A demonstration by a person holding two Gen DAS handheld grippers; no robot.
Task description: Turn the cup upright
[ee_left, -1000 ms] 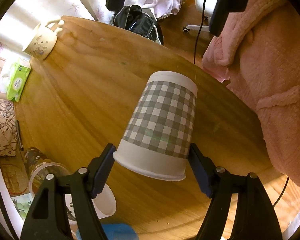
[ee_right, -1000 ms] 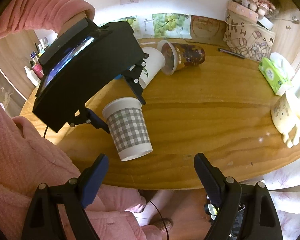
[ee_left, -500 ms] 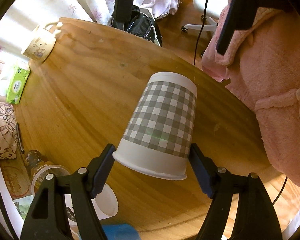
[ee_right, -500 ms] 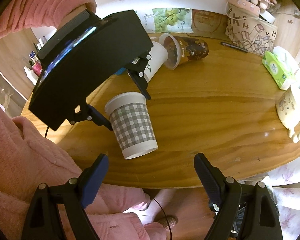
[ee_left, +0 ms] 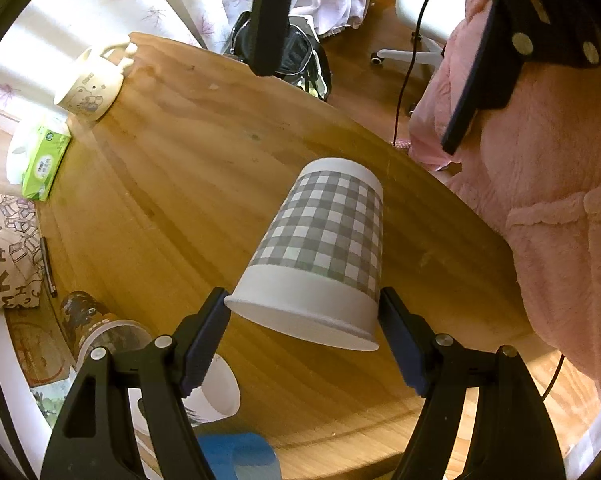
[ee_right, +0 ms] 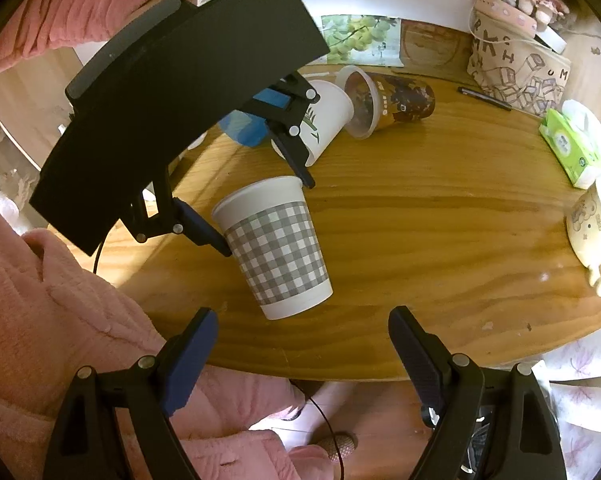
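Gripping the checked paper cup (ee_left: pixel 320 248) at its rim end, our left gripper (ee_left: pixel 302 320) has both blue pads pressed against the white band just below the mouth, one on each side; the jaws are clamped on the cup. In the right wrist view the same cup (ee_right: pixel 274 246) hangs tilted above the wooden table (ee_right: pixel 440 232), mouth up and toward the person, base lower and pointing toward the table edge. We cannot tell whether the base touches the wood or hangs just clear of it.

Our right gripper (ee_right: pixel 302 354) holds nothing; its jaws stand wide apart, near the table edge and short of the cup.

We judge the flip mostly done: the mouth faces upward, but the cup leans and is not yet standing. Left to do: bring it vertical, seat the base flat, release.

Farther out lie a white cup (ee_right: pixel 324 120) and a brown printed cup (ee_right: pixel 392 100), both on their sides, then a tissue pack (ee_right: pixel 572 152) and a cream mug (ee_right: pixel 594 236).
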